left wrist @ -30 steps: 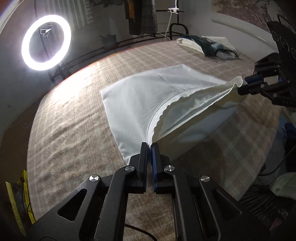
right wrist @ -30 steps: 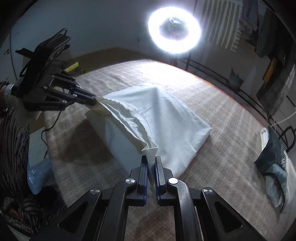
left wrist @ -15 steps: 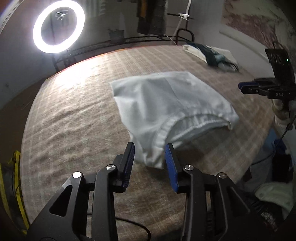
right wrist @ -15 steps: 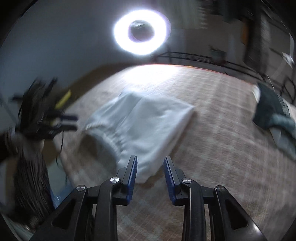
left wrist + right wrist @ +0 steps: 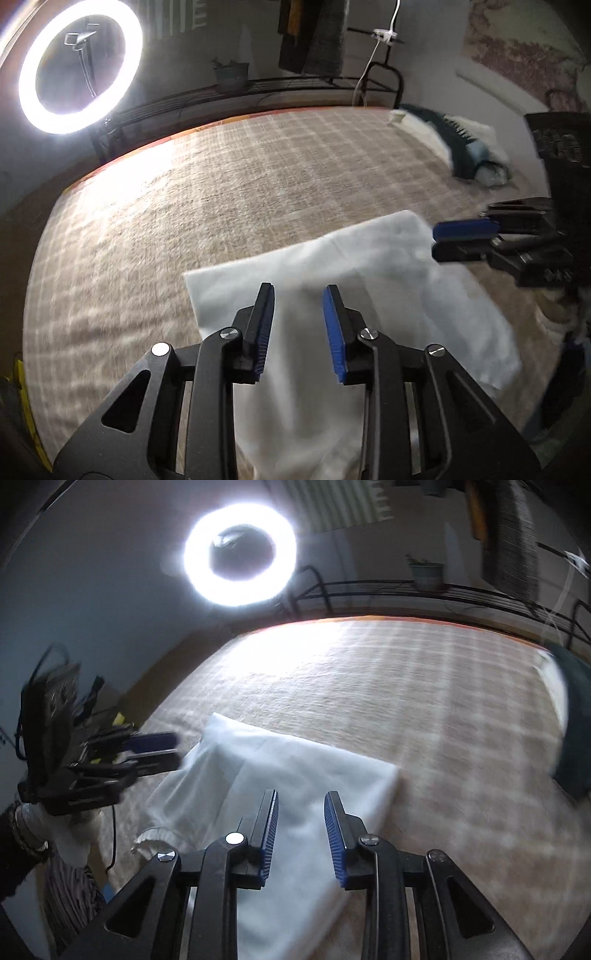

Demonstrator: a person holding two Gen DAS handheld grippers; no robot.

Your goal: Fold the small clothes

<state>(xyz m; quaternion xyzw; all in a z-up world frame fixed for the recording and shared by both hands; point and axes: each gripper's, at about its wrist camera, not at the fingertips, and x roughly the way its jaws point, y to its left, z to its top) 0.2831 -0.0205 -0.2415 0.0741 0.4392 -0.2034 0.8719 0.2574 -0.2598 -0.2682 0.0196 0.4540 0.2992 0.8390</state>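
Observation:
A white garment (image 5: 369, 295) with an elastic waistband lies flat on the beige checked bed cover (image 5: 221, 192). My left gripper (image 5: 299, 291) is open and empty, above the garment's left part. My right gripper (image 5: 300, 797) is open and empty, above the same garment (image 5: 288, 771), whose ruffled waistband (image 5: 151, 836) shows at its near left. Each gripper shows in the other's view: the right one (image 5: 461, 240) over the garment's far right corner, the left one (image 5: 151, 749) at its left edge, both with jaws parted.
A bright ring light (image 5: 79, 66) stands behind the bed on the left. A pile of dark and light clothes (image 5: 465, 147) lies at the far right of the bed. A black metal rail (image 5: 258, 88) and hanging clothes are behind.
Both grippers let go of the waistband and opened. The garment dropped flat on the bed. Both grippers have moved forward over it.

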